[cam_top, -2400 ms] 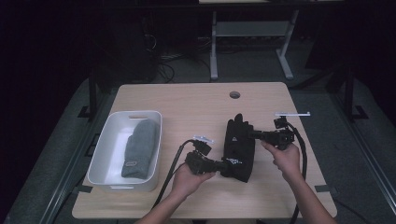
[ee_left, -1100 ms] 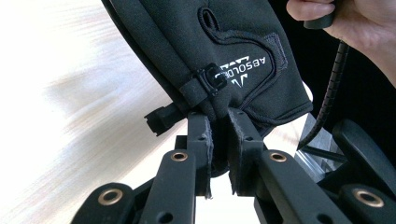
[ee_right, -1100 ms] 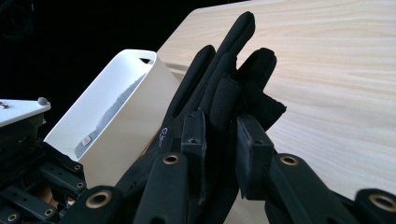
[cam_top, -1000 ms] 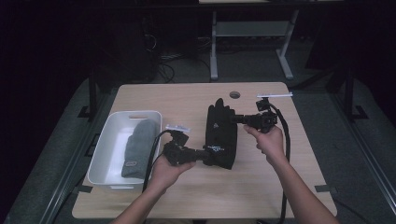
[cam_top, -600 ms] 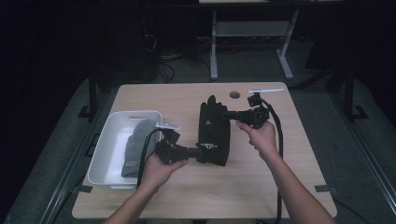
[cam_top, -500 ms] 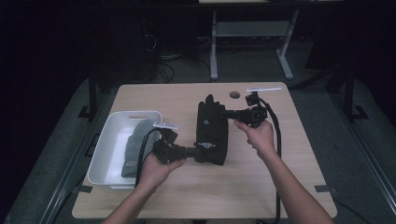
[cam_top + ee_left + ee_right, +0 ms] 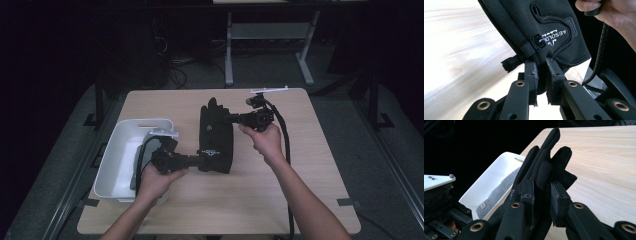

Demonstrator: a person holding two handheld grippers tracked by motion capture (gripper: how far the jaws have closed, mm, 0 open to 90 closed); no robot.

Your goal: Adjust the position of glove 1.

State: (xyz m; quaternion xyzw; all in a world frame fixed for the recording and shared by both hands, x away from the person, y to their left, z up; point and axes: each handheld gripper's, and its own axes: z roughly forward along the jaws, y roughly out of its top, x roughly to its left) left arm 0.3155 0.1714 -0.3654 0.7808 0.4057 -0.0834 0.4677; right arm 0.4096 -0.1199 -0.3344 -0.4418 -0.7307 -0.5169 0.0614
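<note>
Holding a black glove (image 7: 216,134) between both grippers, stretched lengthwise above the wooden bench (image 7: 310,175), just right of the white bin (image 7: 114,150). Left gripper (image 7: 199,162) pinching the cuff end: pads pressed onto the fabric edge just below a small black plastic clip (image 7: 537,45), seen close in the left gripper view. Right gripper (image 7: 226,117) pinching the finger end: jaws clamped across the glove's fingers, fingertips standing up past the pads in the right gripper view. Printed in white on the back of the glove, near the cuff: "ABSOL", further letters partly cut off behind the clip, with a zigzag mark beside the lettering; print reads upside down in the left gripper view. Small white logo and a line of text also visible on the glove in the high view, too small to read. Small purple mark on the glove edge in the right gripper view, not legible. Grey fabric item (image 7: 499,192) lying inside the bin, carrying a pale tag (image 7: 483,205); tag writing not legible.
</note>
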